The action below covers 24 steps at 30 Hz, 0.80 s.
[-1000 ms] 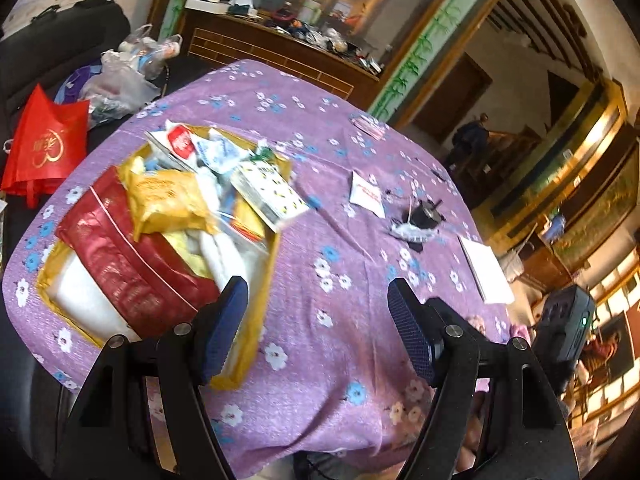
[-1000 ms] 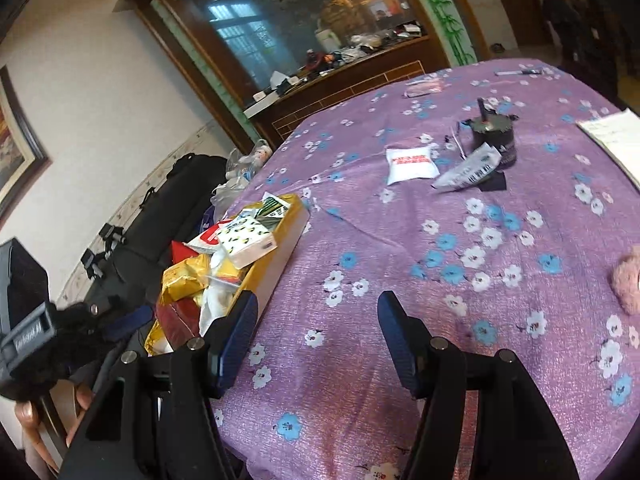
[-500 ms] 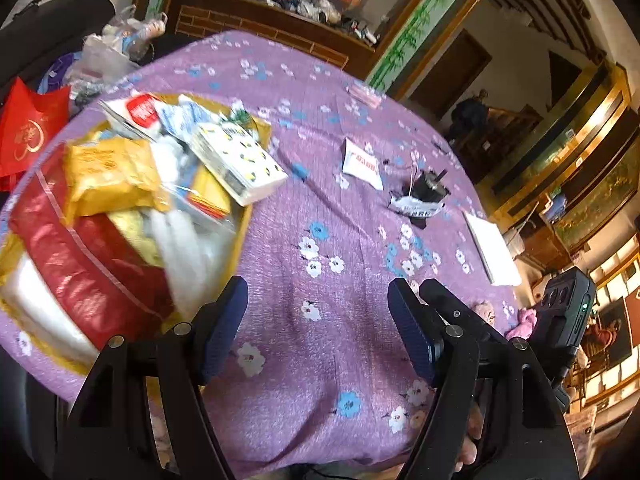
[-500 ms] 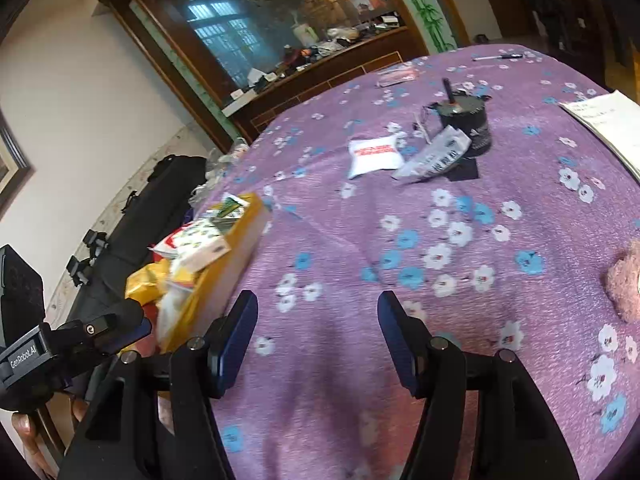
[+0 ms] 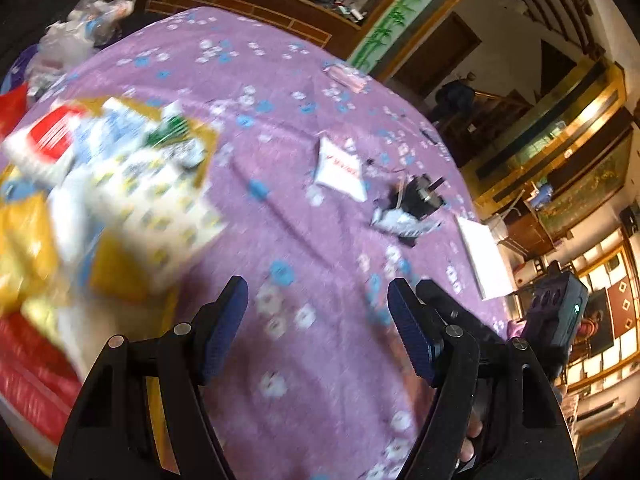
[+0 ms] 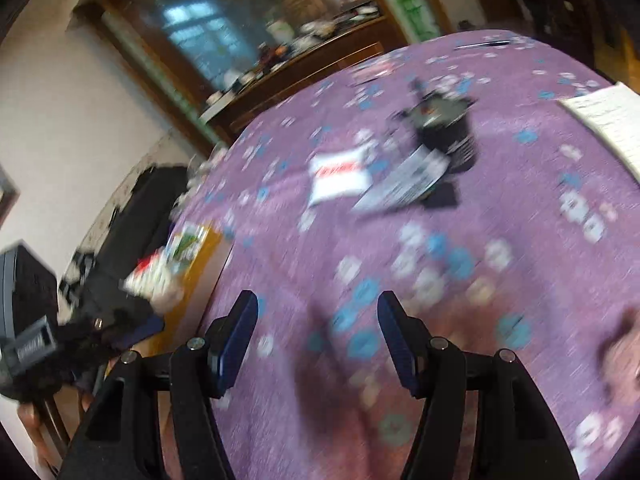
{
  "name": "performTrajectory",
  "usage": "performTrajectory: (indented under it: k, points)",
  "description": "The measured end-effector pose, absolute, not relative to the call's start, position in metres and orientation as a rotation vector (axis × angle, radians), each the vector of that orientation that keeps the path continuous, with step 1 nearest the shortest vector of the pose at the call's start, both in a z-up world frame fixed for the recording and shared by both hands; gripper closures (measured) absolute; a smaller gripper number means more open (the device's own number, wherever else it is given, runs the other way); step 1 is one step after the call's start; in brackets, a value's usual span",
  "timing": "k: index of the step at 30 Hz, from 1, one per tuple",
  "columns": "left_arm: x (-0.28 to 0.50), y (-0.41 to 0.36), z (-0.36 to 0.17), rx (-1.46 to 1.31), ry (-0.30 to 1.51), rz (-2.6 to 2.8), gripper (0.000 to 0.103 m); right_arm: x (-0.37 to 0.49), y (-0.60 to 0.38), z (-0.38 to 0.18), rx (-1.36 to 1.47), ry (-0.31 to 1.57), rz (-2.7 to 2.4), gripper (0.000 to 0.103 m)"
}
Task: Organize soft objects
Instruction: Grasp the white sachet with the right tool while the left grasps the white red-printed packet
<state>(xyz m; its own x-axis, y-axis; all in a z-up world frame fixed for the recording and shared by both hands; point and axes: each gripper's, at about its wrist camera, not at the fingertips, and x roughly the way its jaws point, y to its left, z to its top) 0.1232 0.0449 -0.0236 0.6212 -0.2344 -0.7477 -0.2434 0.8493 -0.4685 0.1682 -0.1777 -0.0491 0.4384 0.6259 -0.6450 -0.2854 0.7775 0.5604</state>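
The yellow box (image 5: pixel 120 280) heaped with soft packets fills the left side of your left wrist view, badly blurred; a white packet with a yellow-dot print (image 5: pixel 160 208) lies on top of the heap, a red-and-white packet (image 5: pixel 44 140) sits toward the upper left of it, and a red bag (image 5: pixel 28 376) shows at the lower left edge. In your right wrist view the same box (image 6: pixel 200 256) appears at the middle left, hanging near the edge of the purple flowered tablecloth (image 6: pixel 440 320). Your left gripper (image 5: pixel 318 320) hovers over bare cloth just right of the box, its fingers spread and nothing between them. Your right gripper (image 6: pixel 318 328) is likewise released, fingers apart above the cloth at the bottom of its frame. Further out, toward the centre and upper right, a small white packet with red lettering (image 6: pixel 340 176) lies flat on the cloth, just beside a black container (image 6: pixel 444 132) with a printed grey wrapper (image 6: pixel 404 188) leaning against it. White papers (image 6: pixel 608 120) rest at the right edge. A pinkish blurred shape (image 6: pixel 624 356) at the lower right cannot be identified.
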Motion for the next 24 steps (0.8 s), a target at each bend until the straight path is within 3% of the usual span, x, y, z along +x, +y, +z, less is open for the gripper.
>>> performTrajectory:
  k: [10,12,14,16,24]
  points:
    - [0.202,0.043,-0.037,-0.556,0.949,0.019,0.030,0.252,-0.184,-0.067,0.530,1.017,0.457,0.042]
    - [0.217,0.044,-0.049,-0.574,0.978,0.041,0.030,0.249,-0.185,-0.070,0.510,0.995,0.436,0.055]
    - [0.234,0.045,-0.058,-0.592,0.999,0.062,0.030,0.246,-0.191,-0.073,0.517,0.977,0.417,0.077]
    - [0.255,0.045,-0.063,-0.594,1.008,0.082,0.030,0.246,-0.202,-0.077,0.572,0.959,0.446,0.091]
    - [0.331,0.044,-0.092,-0.533,1.109,0.157,0.030,0.243,-0.210,-0.071,0.599,0.919,0.475,0.098]
